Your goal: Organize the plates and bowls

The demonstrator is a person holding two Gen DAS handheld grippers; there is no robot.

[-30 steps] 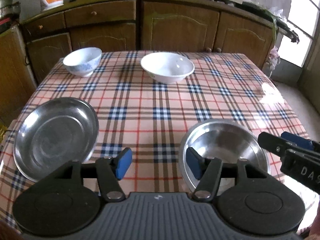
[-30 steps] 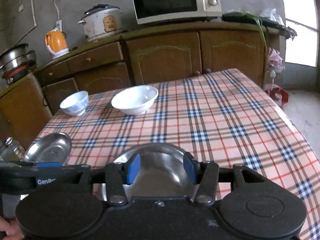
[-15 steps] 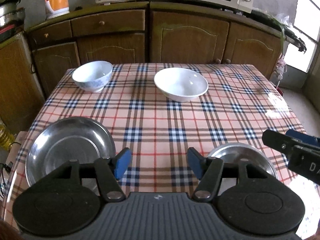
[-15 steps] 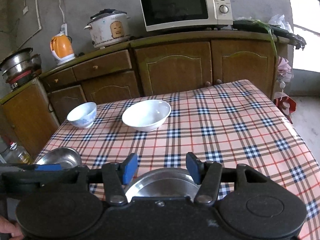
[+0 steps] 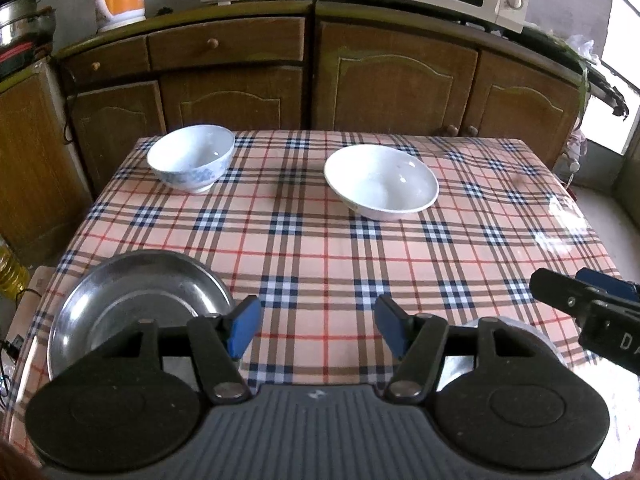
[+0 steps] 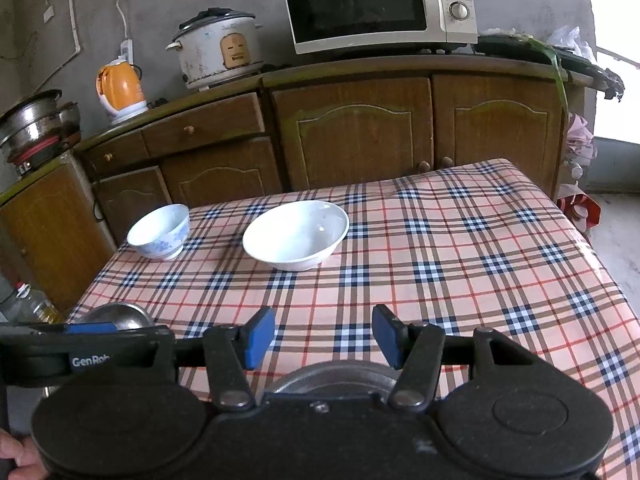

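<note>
Plates and bowls lie spread over the checked tablecloth [image 5: 320, 248] ahead of our two grippers. Our left gripper [image 5: 318, 330] hangs with its blue pads apart and only bare cloth between them. Just to the left of its left finger sits a steel plate [image 5: 132, 304], its near rim hidden under the gripper's body; a second steel plate [image 5: 516, 330] peeks out behind its right finger, mostly covered. Well beyond the fingertips, on the far side of the table, a small white bowl with blue flowers [image 5: 191, 158] stands to the left and a wider plain white bowl [image 5: 381, 182] to the right, well apart from each other. Our right gripper [image 6: 323, 334] also has its pads spread with nothing between them; its jaws have just been opening. The steel plate nearest to it [image 6: 332, 376] lies below and behind its fingertips, half hidden by the gripper's body. From this side the flowered bowl [image 6: 160, 232] and the plain white bowl [image 6: 296, 234] both sit beyond and to the left of the fingers. Our left gripper's arm crosses the lower left corner of that view, with the other steel plate [image 6: 116, 316] showing just over it.
</note>
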